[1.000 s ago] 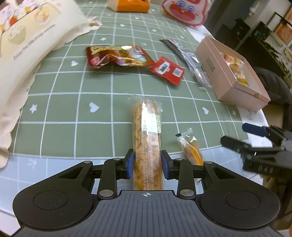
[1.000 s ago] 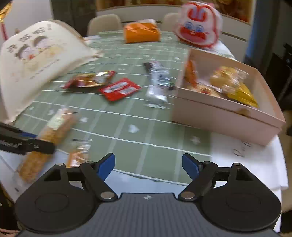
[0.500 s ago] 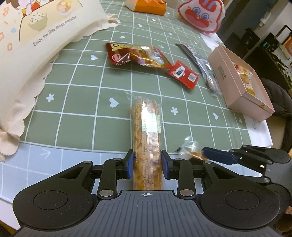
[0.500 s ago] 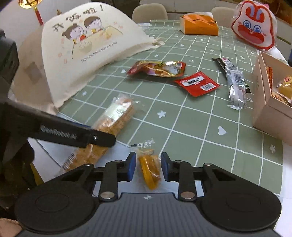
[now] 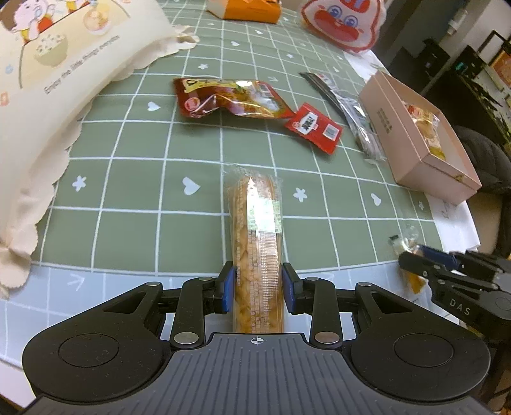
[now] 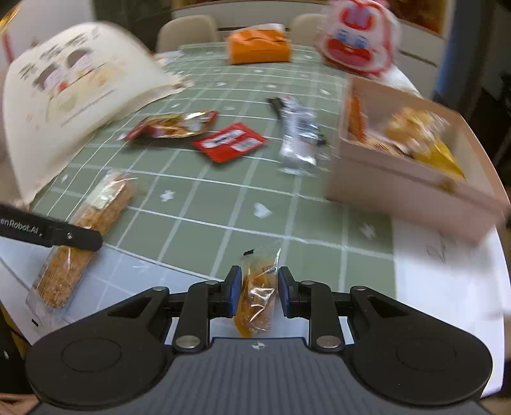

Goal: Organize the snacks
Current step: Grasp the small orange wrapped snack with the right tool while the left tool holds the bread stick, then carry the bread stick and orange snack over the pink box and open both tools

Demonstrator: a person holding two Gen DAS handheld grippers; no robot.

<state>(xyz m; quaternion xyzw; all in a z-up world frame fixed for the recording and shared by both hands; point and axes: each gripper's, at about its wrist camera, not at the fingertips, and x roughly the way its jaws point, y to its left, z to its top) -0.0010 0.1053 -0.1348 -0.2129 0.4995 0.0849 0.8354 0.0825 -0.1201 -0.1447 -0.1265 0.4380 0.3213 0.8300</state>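
Observation:
A long clear-wrapped biscuit stick pack lies lengthwise on the green checked cloth, and my left gripper is shut on its near end. The same pack shows at the left of the right wrist view. A small orange snack sachet sits between the blue pads of my right gripper, whose jaws are closing and press its sides. In the left wrist view that right gripper is at the far right with the sachet poking out. An open pink box holding several yellow snacks stands ahead to the right.
On the cloth lie a red-gold snack bag, a small red sachet and a silvery wrapper. A cream fabric food cover fills the left. An orange box and a rabbit-faced bag sit at the back.
My right gripper came in from the right with jaws wide, closed around the small orange sachet, then drew away rightward with it. The left gripper kept its hold on the biscuit pack.

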